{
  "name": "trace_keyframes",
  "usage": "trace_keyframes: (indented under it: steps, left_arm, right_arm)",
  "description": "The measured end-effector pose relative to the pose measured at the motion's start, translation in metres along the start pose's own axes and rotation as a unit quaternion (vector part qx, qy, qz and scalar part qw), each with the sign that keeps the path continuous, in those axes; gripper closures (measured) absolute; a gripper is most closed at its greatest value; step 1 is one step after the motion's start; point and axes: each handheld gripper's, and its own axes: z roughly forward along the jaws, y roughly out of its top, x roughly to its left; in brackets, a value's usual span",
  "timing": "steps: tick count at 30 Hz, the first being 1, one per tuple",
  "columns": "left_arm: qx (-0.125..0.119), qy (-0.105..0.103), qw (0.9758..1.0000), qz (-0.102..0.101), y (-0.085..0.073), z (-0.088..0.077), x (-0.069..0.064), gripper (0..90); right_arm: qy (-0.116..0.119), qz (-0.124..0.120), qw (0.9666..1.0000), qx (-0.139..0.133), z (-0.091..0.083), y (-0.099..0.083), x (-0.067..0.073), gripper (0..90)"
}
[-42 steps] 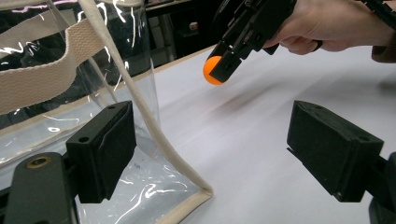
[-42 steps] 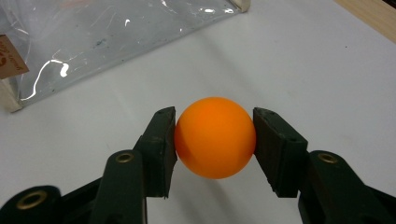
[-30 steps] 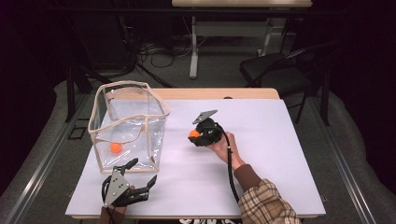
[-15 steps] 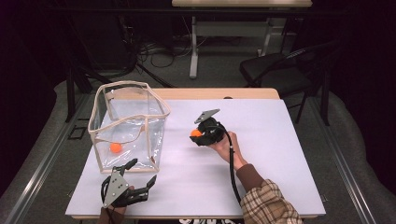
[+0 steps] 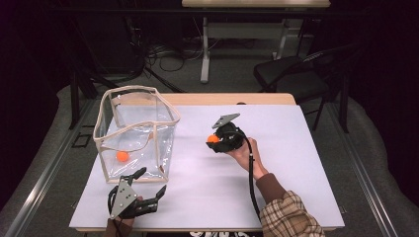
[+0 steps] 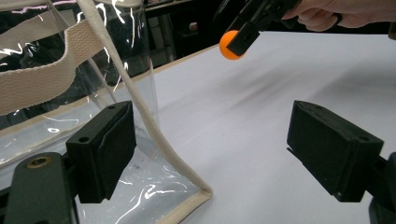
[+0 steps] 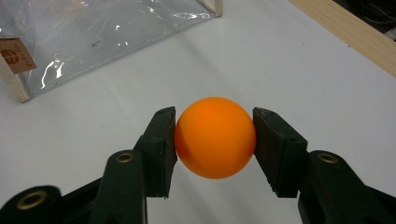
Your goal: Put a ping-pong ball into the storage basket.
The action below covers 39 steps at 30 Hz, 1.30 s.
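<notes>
Right gripper (image 7: 215, 140) clamped on an orange ball (image 7: 215, 137), pads pressing both sides, held above the white table (image 5: 296, 163) to the right of the clear bag (image 5: 136, 133) (a second orange ball (image 5: 122, 156) lies inside). Left gripper (image 6: 212, 154) just before the bag's near corner, jaws apart, empty.
</notes>
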Motion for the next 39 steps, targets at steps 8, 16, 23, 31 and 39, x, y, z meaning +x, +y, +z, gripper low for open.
trace_keyframes:
  steps: [8,16,23,31,39]
  left_arm:
    - [0.0,0.0,1.0,0.0,0.0,0.0,0.0,15.6]
    - [0.0,0.0,1.0,0.0,0.0,0.0,0.0,15.6]
    - [0.0,0.0,1.0,0.0,0.0,0.0,0.0,15.6]
    - [0.0,0.0,1.0,0.001,0.0,0.0,0.0,15.6]
    - [0.0,0.0,1.0,0.001,0.0,0.0,0.0,15.6]
  right_arm:
    - [-0.004,-0.002,1.0,0.001,-0.007,0.0,-0.003,51.1]
    - [-0.006,-0.003,1.0,-0.003,-0.015,0.004,-0.004,51.1]
    - [-0.01,-0.004,0.9999,-0.005,-0.022,0.007,-0.007,51.2]
    - [-0.012,-0.004,0.9999,-0.008,-0.03,0.012,-0.008,51.1]
    - [-0.013,-0.004,0.9999,-0.009,-0.038,0.017,-0.01,51.2]
